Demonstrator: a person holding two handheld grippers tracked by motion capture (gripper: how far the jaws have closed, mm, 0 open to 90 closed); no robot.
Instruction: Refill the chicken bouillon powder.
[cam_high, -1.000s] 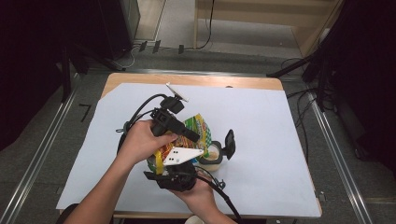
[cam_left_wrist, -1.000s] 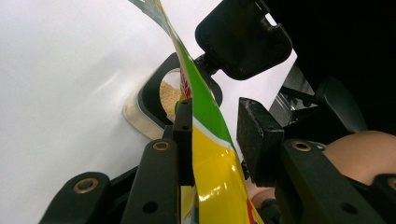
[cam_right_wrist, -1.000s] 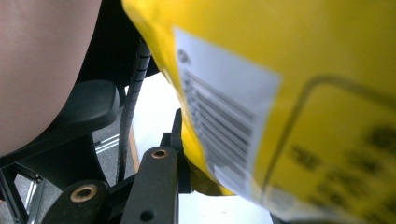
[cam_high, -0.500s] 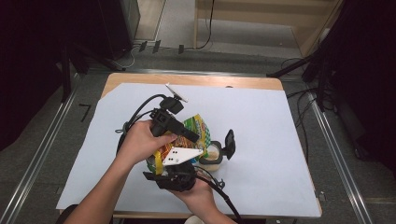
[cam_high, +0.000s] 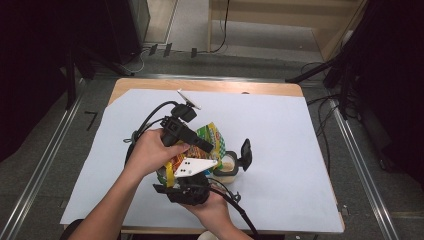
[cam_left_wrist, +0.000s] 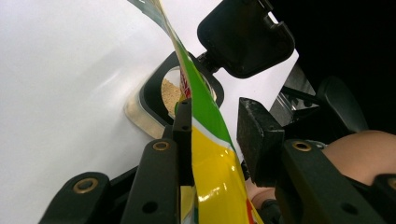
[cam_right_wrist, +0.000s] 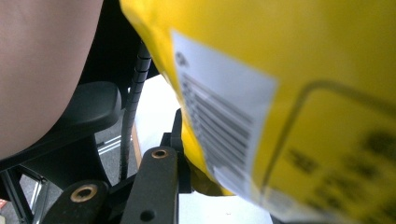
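A yellow-and-green snack bag (cam_high: 212, 136) hangs tilted over a small clear container (cam_high: 227, 169) whose black flip lid (cam_high: 246, 151) stands open. Beige crumbs (cam_left_wrist: 170, 91) lie inside the container. My left gripper (cam_high: 206, 146) comes from above and is shut on the bag (cam_left_wrist: 205, 121), which runs between its two fingers just over the container's mouth (cam_left_wrist: 154, 88). My right gripper (cam_high: 177, 176), under its white plate, is shut on the bag's lower end near the table's front. In the right gripper view the bag (cam_right_wrist: 280, 70) presses on one finger (cam_right_wrist: 177, 140) and hides the other.
A large white sheet (cam_high: 300, 150) covers the wooden table (cam_high: 210, 85). Black cables (cam_high: 150, 120) loop behind my left hand and trail off the front edge. Metal rails (cam_high: 360, 165) run along both sides of the table.
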